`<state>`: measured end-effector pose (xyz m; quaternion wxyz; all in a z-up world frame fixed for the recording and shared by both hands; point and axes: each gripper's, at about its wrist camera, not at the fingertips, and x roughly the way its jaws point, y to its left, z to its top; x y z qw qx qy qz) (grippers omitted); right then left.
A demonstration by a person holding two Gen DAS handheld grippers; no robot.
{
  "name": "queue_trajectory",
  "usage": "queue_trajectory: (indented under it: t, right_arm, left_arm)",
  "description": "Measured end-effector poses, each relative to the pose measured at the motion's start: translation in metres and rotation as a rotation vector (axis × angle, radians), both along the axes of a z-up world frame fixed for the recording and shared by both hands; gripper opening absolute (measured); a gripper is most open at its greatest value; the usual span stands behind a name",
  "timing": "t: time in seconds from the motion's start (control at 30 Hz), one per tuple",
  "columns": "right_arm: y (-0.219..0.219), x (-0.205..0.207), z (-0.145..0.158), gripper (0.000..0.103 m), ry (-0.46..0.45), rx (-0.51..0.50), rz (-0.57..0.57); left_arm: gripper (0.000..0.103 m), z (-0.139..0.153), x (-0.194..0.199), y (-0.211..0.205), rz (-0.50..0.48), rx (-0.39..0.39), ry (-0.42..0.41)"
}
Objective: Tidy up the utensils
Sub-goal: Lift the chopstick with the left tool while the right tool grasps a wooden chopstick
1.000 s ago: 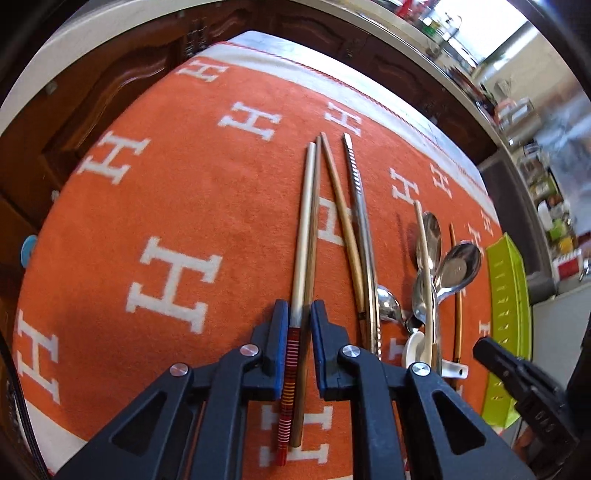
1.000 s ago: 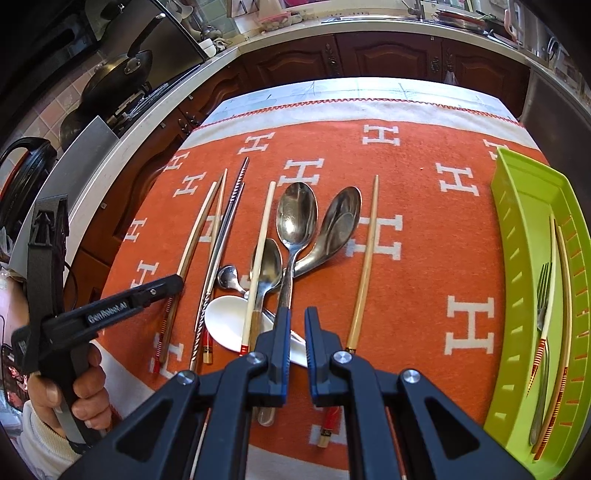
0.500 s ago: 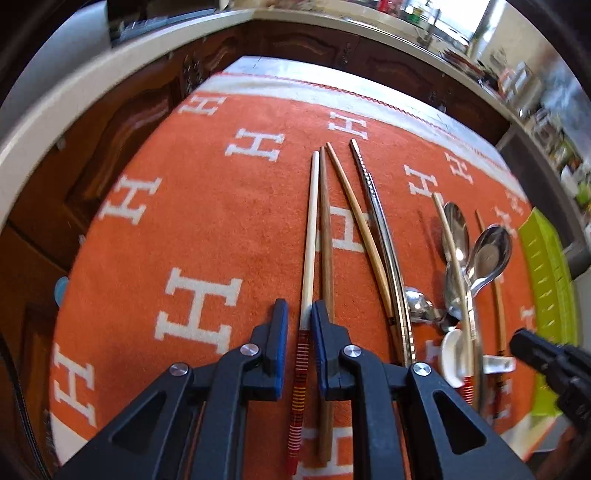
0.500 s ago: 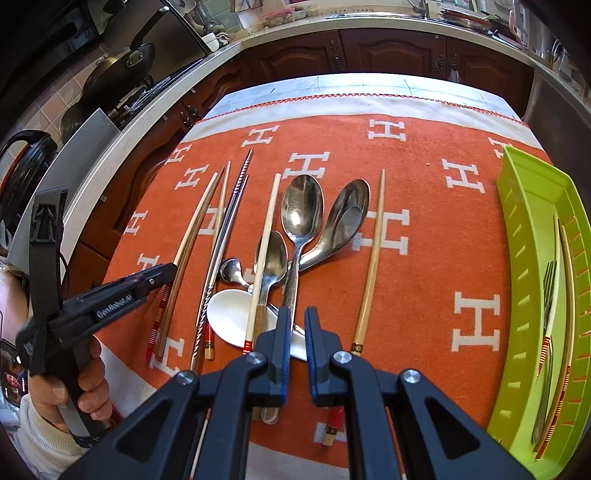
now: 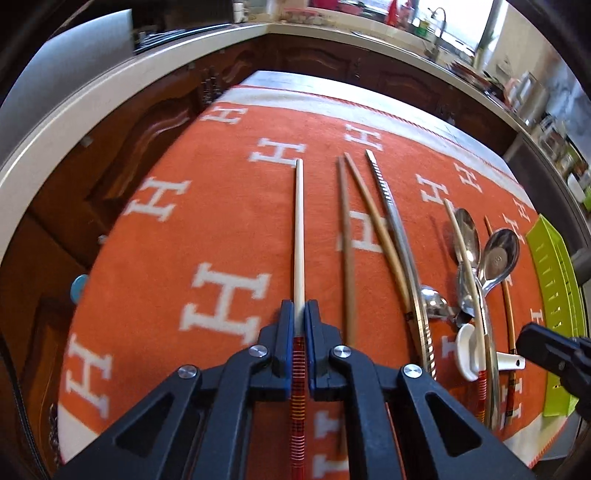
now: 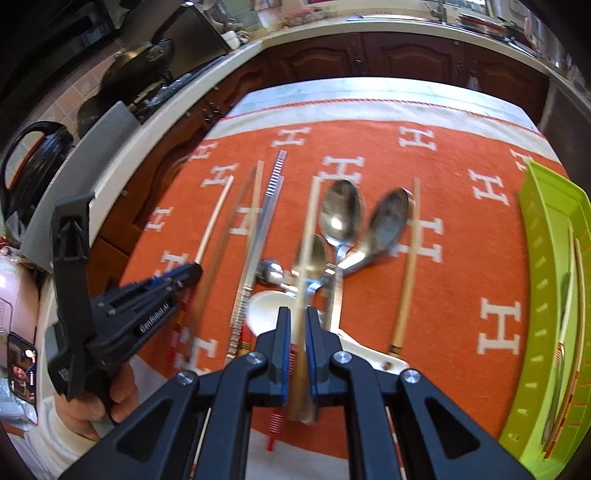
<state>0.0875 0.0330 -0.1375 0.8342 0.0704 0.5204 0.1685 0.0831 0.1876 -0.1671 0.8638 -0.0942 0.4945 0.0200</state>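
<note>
We see bright daylight from a far window [image 5: 458, 22], with glare on the spoons [image 6: 340, 214]. Fisheye bending curves the counter [image 5: 74, 110] at the edges. In the right wrist view the chopsticks [image 6: 221, 236] are motion-blurred; corners go dark.

Both grippers are matte black plastic frames with triangular cut-outs and round silver screws at the linkage joints. The left gripper [image 5: 299, 314] and right gripper [image 6: 298, 321] have blue-lined fingers [image 5: 285, 332]. White lettering – "GenRobot.AI" – runs along the left gripper's side. The left hand [image 6: 107, 402] shows bare skin above a pale knitted cuff.
</note>
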Motion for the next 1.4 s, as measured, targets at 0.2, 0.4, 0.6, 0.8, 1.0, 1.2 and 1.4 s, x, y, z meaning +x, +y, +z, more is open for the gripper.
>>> queue_trajectory:
  t: [0.2, 0.4, 0.6, 0.8, 1.0, 1.2, 1.4]
  right_arm:
    - [0.038, 0.013, 0.005, 0.008, -0.008, 0.091, 0.064]
    - [0.087, 0.032, -0.011, 0.008, 0.001, 0.094, 0.086]
    - [0.114, 0.046, -0.031, 0.008, -0.007, -0.02, 0.065]
    - [0.126, 0.05, -0.045, 0.02, -0.009, -0.103, 0.041]
    - [0.133, 0.046, -0.046, 0.008, -0.038, -0.164, 0.042]
    - [0.105, 0.045, -0.04, 0.006, 0.034, -0.022, 0.007]
    - [0.049, 0.02, -0.003, 0.006, -0.007, 0.08, -0.038]
  left_arm:
    - [0.003, 0.014, -0.021, 0.025, 0.044, -0.026, -0.022]
    - [0.003, 0.018, -0.034, 0.047, 0.082, -0.036, -0.017]
    - [0.003, 0.024, -0.039, 0.061, 0.1, -0.036, -0.03]
    - [0.004, 0.024, -0.039, 0.066, 0.113, -0.043, -0.031]
    - [0.004, 0.026, -0.041, 0.062, 0.115, -0.043, -0.026]
    - [0.003, 0.044, -0.045, 0.048, 0.109, -0.056, -0.046]
    - [0.003, 0.075, -0.043, -0.001, 0.025, -0.113, -0.086]
